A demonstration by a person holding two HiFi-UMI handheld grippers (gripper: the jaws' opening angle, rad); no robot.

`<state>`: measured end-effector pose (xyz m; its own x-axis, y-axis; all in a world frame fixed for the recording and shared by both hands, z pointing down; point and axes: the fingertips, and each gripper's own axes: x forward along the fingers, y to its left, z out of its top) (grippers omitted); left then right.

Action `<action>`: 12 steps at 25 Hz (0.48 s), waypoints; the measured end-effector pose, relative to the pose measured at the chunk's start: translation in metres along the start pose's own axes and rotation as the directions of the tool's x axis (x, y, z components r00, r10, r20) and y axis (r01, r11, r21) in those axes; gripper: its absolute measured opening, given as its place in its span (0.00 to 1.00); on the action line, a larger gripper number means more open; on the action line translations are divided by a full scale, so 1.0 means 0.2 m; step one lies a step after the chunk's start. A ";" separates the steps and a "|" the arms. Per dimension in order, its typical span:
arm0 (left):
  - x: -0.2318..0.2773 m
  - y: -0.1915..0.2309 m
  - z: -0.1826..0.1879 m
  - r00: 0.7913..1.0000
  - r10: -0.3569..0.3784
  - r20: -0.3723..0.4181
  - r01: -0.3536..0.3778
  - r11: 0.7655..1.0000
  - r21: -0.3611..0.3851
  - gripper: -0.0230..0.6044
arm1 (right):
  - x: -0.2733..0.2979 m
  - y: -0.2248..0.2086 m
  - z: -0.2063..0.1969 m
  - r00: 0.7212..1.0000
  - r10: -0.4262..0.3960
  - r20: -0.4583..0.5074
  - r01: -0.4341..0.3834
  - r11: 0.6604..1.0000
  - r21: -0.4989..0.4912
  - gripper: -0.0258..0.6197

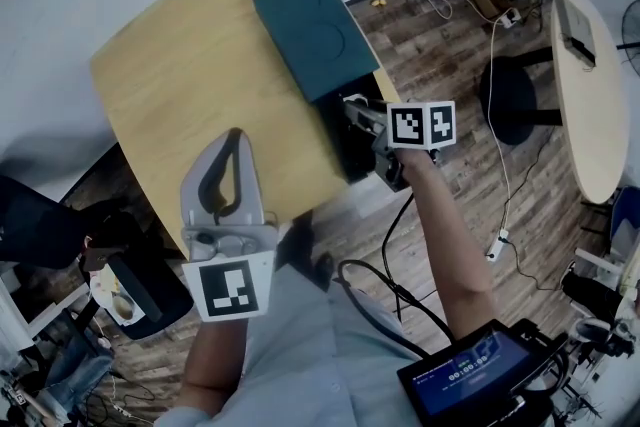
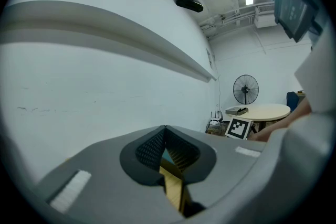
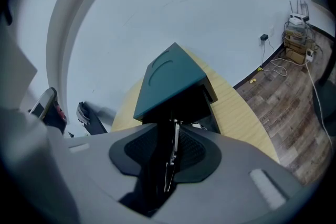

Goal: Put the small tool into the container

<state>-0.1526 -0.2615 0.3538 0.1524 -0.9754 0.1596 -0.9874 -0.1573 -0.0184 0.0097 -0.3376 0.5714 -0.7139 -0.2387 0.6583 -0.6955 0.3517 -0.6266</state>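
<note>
A black container [image 1: 350,150] stands at the right edge of the round wooden table [image 1: 190,75], its teal lid [image 1: 315,35] swung up and back. My right gripper [image 1: 355,105] reaches into the container's open mouth. In the right gripper view a thin metal tool [image 3: 171,155] stands between the pads of the right gripper [image 3: 170,126], close against the right pad, with a dark gap on its left; the jaws are slightly open over the black box [image 3: 184,105]. My left gripper [image 1: 235,137] hovers over the table's near edge, tips together and holding nothing, as the left gripper view [image 2: 165,128] also shows.
A second round table [image 1: 585,85] and a black stool [image 1: 515,100] stand on the wooden floor to the right, among cables. A screen [image 1: 470,380] sits at the lower right. A dark seat [image 1: 140,290] is at the lower left. A fan [image 2: 245,89] stands far off.
</note>
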 end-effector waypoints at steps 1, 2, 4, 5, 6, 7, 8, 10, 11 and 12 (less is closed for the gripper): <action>0.00 0.00 0.00 1.000 -0.003 0.001 0.003 1.000 0.000 0.05 | 0.00 0.00 0.00 1.000 -0.004 -0.003 0.004 1.000 -0.010 0.20; 0.01 -0.01 0.00 1.000 -0.006 0.001 0.006 1.000 -0.001 0.05 | 0.01 0.00 0.00 1.000 -0.008 -0.005 0.008 1.000 -0.019 0.20; 0.01 -0.03 0.00 1.000 -0.013 0.002 0.013 1.000 -0.001 0.05 | 0.01 0.00 0.00 1.000 -0.013 -0.005 0.013 0.999 -0.031 0.20; 0.01 -0.03 0.00 1.000 -0.015 0.004 0.015 1.000 0.000 0.05 | 0.01 0.00 -0.01 1.000 -0.014 -0.004 0.014 0.999 -0.036 0.20; 0.01 -0.04 0.00 1.000 -0.017 0.005 0.017 1.000 0.003 0.05 | 0.01 0.00 -0.01 1.000 -0.014 -0.003 0.014 0.999 -0.040 0.20; 0.01 -0.04 0.00 1.000 -0.018 0.006 0.018 1.000 0.008 0.05 | 0.02 0.00 -0.01 1.000 -0.013 0.000 0.013 0.999 -0.041 0.20; 0.01 -0.04 0.00 1.000 -0.017 0.004 0.017 1.000 0.015 0.05 | 0.02 0.00 -0.01 1.000 -0.008 0.006 0.008 0.999 -0.037 0.20; 0.00 -0.03 -0.01 1.000 -0.014 -0.003 0.014 1.000 0.023 0.05 | 0.02 0.01 0.00 1.000 0.014 0.024 -0.014 1.000 -0.017 0.20; 0.00 -0.03 -0.01 1.000 -0.012 -0.005 0.012 1.000 0.022 0.05 | 0.03 0.02 0.00 0.999 0.028 0.037 -0.028 1.000 -0.001 0.21; 0.00 -0.03 -0.01 1.000 -0.010 -0.006 0.010 1.000 0.019 0.05 | 0.03 0.02 0.00 0.998 0.038 0.050 -0.039 0.999 0.014 0.21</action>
<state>-0.1468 -0.2597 0.3554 0.1621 -0.9727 0.1660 -0.9847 -0.1703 -0.0359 0.0030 -0.3372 0.5731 -0.7433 -0.2696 0.6123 -0.6680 0.3477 -0.6579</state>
